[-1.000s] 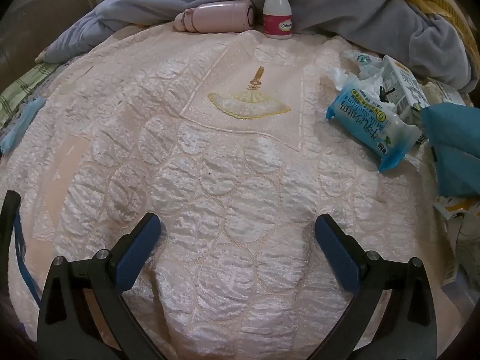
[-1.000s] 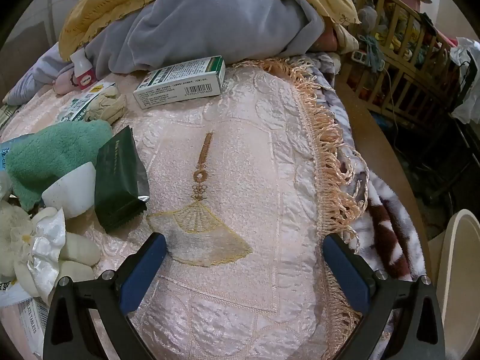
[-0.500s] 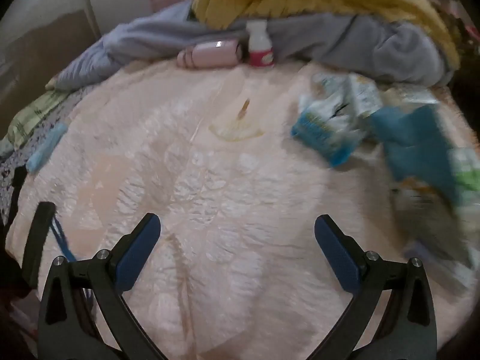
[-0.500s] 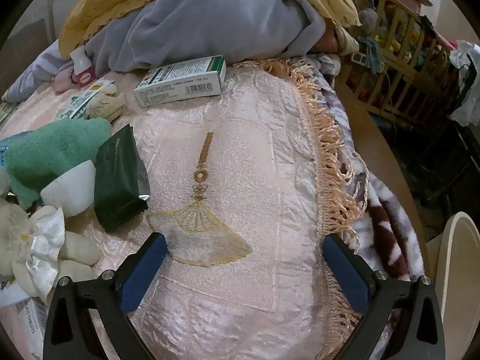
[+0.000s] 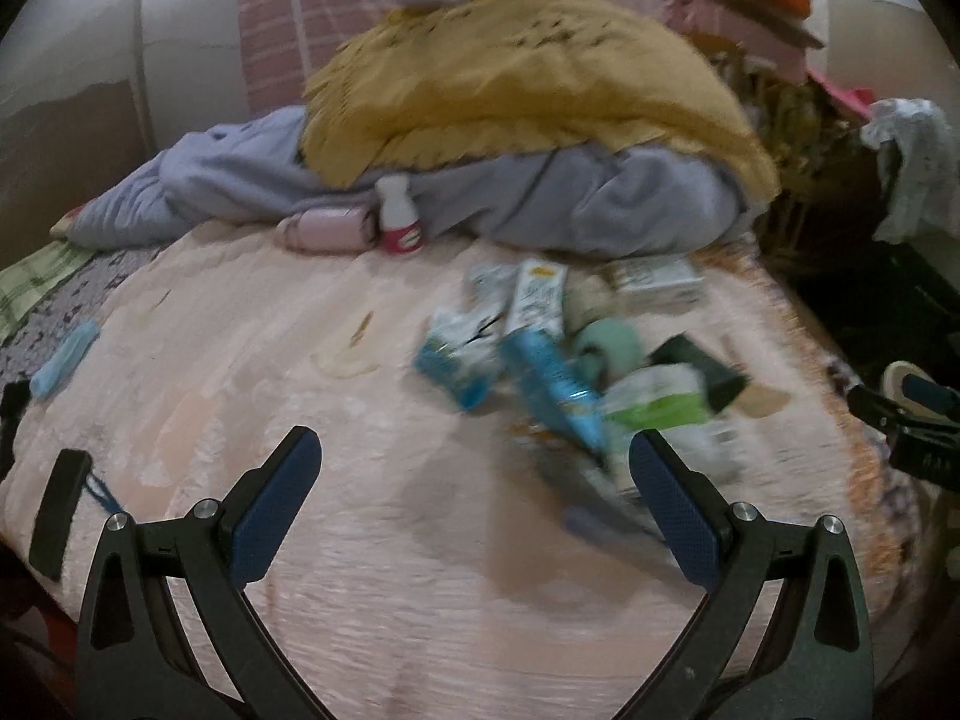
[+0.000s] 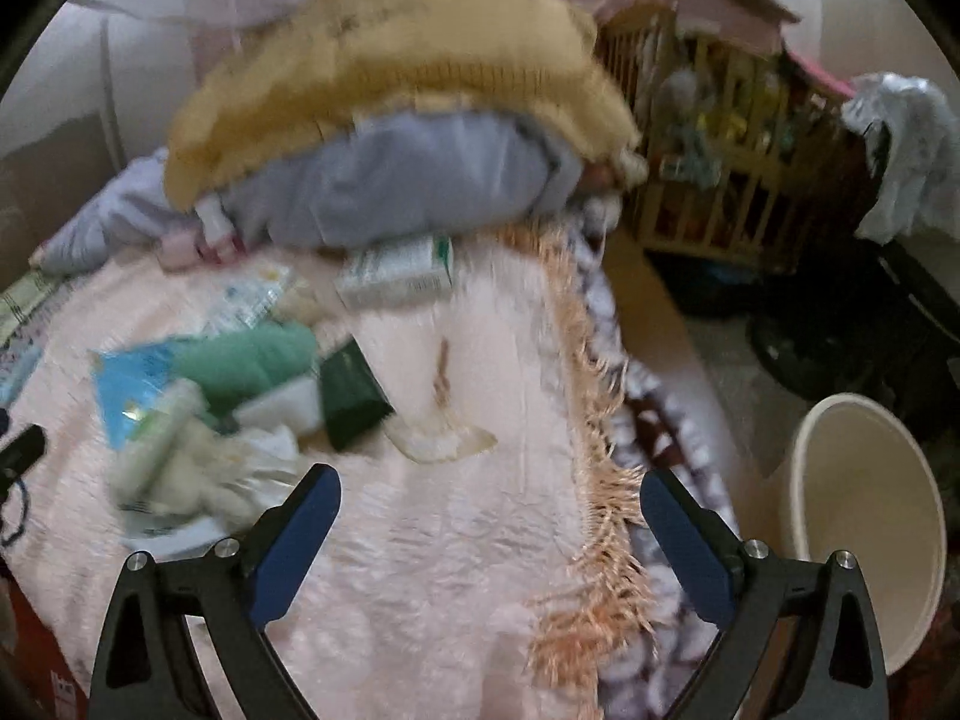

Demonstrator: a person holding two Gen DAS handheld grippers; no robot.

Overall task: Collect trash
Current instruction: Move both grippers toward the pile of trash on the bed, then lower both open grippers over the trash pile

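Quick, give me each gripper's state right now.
Left gripper: open, holding nothing, above the pink quilt.
Right gripper: open, holding nothing, over the quilt's fringed edge.

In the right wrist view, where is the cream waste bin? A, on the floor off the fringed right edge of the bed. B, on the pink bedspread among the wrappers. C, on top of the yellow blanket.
A: the cream waste bin stands on the floor beyond the bedspread's fringe, apart from the wrappers.
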